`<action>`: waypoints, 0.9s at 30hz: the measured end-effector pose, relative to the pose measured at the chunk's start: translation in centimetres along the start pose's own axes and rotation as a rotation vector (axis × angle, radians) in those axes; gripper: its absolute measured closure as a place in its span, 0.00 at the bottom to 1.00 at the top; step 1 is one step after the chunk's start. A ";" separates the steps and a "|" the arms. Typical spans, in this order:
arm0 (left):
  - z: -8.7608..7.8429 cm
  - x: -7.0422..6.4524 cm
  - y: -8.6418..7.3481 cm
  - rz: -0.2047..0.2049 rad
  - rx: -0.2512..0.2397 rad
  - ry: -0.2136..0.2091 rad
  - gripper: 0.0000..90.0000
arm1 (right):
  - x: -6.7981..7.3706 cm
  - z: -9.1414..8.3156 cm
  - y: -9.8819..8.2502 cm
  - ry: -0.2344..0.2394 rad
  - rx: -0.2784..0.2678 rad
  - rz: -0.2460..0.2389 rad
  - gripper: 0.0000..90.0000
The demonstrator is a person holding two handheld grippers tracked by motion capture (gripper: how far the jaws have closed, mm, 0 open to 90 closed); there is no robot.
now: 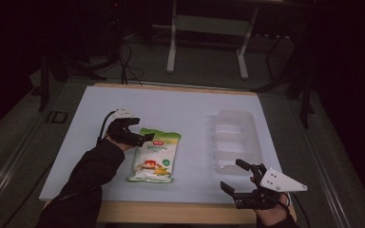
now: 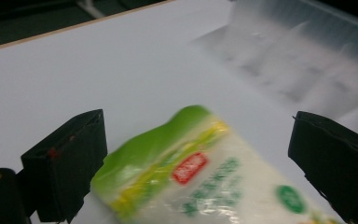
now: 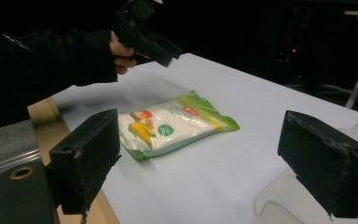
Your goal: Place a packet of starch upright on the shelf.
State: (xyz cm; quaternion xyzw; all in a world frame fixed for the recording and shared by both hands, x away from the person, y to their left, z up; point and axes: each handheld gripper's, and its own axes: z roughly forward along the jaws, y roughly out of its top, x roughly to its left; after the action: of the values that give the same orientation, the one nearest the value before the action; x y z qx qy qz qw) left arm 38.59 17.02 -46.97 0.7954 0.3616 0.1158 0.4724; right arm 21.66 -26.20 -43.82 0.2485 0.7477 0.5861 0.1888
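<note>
Green-topped and white, the snack packet [image 1: 154, 156] lay flat on the pale table [image 1: 180, 107], left of the clear plastic container [image 1: 235, 140] and well apart from it. Nothing had been lifted yet. The left gripper [image 1: 140, 135] hung just above the packet's upper left corner; in the left gripper view its jaws stood wide on either side of the green end [image 2: 168, 135], with no pad pressing on it, so the grasp was not made. The right gripper [image 1: 237, 178] rested near the table's front edge, just beside the container's near end, its jaws spread and empty. By my judgement the work stood at its start: the approach to the packet was almost finished, while closing on it, raising it and probably carrying it to the container all remained.
</note>
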 end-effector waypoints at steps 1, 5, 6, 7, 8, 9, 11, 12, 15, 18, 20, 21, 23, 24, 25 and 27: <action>0.3 0.3 -0.2 -0.011 0.007 0.012 0.07 | 0.0 0.0 0.0 -0.004 0.001 -0.001 0.14; 1.6 1.3 -1.1 -0.045 0.050 0.016 0.08 | 0.0 0.1 -0.1 0.001 0.009 0.002 0.15; 2.0 1.6 -1.4 -0.046 0.068 0.022 0.08 | 0.0 0.1 -0.2 0.001 0.014 -0.001 0.15; 2.3 1.9 -1.7 -0.055 0.080 0.030 0.08 | 0.0 0.1 -0.2 0.001 0.017 0.003 0.15; 2.6 2.1 -2.0 -0.064 0.092 0.023 0.08 | -0.1 0.1 -0.3 0.006 0.019 0.009 0.15; 3.0 2.4 -2.2 -0.073 0.100 0.037 0.08 | -0.1 0.2 -0.3 0.005 0.021 0.008 0.15; 3.4 2.9 -2.7 -0.076 0.117 0.038 0.12 | -0.1 0.2 -0.4 0.006 0.023 0.011 0.15; 3.6 3.1 -2.8 -0.080 0.127 0.045 0.12 | -0.1 0.2 -0.4 0.007 0.023 0.011 0.15; 4.2 3.7 -3.3 -0.092 0.140 0.035 0.13 | -0.1 0.3 -0.4 0.011 0.031 0.010 0.15; 4.6 4.0 -3.6 -0.078 0.156 0.036 0.16 | 0.0 0.4 -0.6 0.017 0.035 0.014 0.15; 4.9 4.2 -3.8 -0.070 0.175 0.052 0.18 | 0.0 0.5 -0.6 0.022 0.040 0.016 0.15; 5.0 4.3 -3.9 -0.076 0.175 0.049 0.18 | 0.0 0.5 -0.6 0.022 0.040 0.014 0.15; 5.2 4.4 -4.1 -0.079 0.181 0.055 0.18 | 0.0 0.5 -0.7 0.023 0.041 0.015 0.15; 5.2 4.5 -4.1 -0.082 0.176 0.057 0.18 | 0.0 0.6 -0.7 0.024 0.041 0.015 0.15; 5.2 4.6 -4.1 -0.089 0.171 0.056 0.20 | 0.0 0.6 -0.7 0.024 0.041 0.014 0.15; 5.3 4.5 -4.1 -0.084 0.166 0.063 0.20 | 0.1 0.6 -0.7 0.024 0.044 0.011 0.15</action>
State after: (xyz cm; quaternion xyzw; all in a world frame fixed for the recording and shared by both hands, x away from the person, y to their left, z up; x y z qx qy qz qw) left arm 42.68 17.82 -53.89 0.8119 0.4178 0.0906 0.3976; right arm 21.86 -25.84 -44.60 0.2495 0.7612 0.5735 0.1713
